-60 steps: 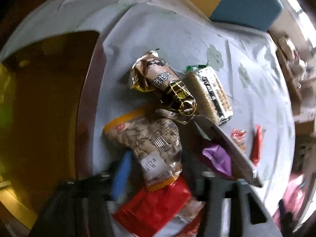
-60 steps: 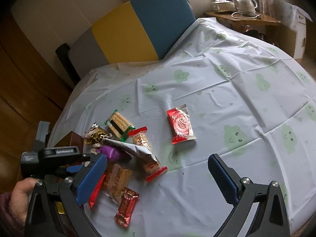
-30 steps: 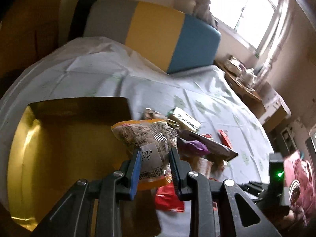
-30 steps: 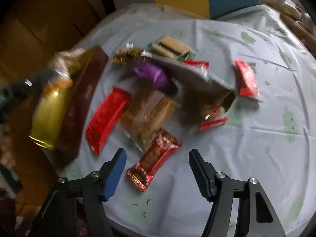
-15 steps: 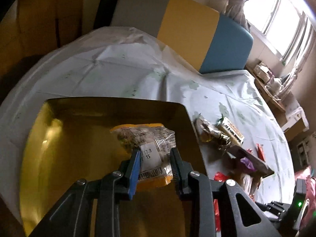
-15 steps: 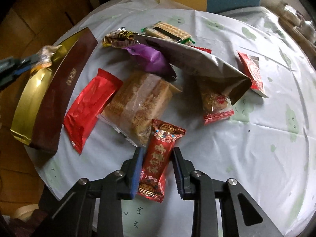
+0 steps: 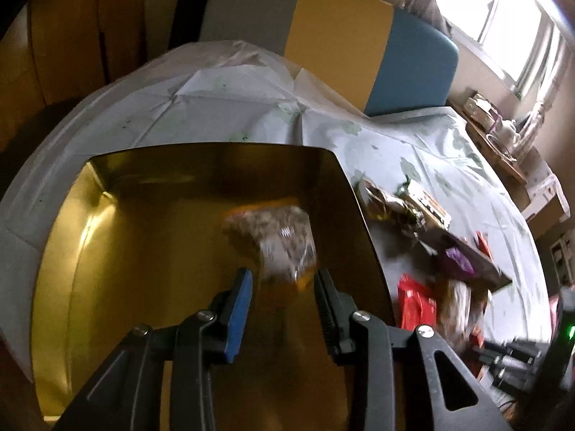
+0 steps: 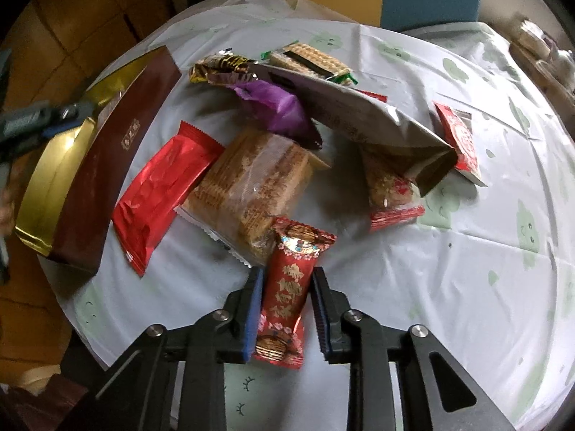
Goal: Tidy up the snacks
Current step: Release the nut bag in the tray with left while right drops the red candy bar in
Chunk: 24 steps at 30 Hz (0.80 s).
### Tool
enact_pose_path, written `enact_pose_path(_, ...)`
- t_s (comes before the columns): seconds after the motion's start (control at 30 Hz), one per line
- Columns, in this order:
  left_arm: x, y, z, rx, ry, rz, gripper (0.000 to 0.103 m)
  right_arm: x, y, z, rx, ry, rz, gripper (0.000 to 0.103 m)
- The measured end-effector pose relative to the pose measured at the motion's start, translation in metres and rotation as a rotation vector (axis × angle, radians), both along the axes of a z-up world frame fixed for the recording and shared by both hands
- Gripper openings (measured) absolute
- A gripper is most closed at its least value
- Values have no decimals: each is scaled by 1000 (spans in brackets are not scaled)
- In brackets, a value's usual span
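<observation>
In the left wrist view my left gripper (image 7: 284,287) is open over the gold box (image 7: 143,237). The clear packet with an orange edge (image 7: 276,240) is blurred just past the fingertips, inside the box. In the right wrist view my right gripper (image 8: 287,301) is shut on a red patterned snack packet (image 8: 287,287) at the near edge of the table. The gold box with its dark red side (image 8: 107,165) stands at the left, with the left gripper (image 8: 43,122) over it.
On the table lie a red packet (image 8: 161,190), a clear biscuit pack (image 8: 251,190), a purple packet (image 8: 276,107), a long silver bag (image 8: 366,122), a wafer pack (image 8: 312,61) and small red packets (image 8: 460,140). A striped chair back (image 7: 323,43) stands behind.
My left gripper opened and let go of the clear packet over the gold box. My right gripper stays closed on the red patterned packet and has lifted it slightly toward me.
</observation>
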State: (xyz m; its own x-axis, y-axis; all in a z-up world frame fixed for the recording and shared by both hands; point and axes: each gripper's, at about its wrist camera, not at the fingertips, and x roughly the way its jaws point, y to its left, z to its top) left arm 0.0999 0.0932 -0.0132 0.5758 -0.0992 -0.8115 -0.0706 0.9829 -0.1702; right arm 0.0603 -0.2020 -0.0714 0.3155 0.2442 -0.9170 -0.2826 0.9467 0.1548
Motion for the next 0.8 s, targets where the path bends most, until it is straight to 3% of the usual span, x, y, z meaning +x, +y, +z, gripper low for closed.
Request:
enact_pose_path(0.23, -35, 9, 0, -27, -5, 29, 36, -10, -12, 20, 66, -20, -22, 22)
enact_pose_path(0.43, -51, 18, 0, -3, 1, 63, 36, -23, 0, 39, 127, -44, 1, 22)
enact_pose_path(0.8, -71, 54, 4, -13, -23, 186, 37, -31, 105, 93, 264, -129, 229, 22)
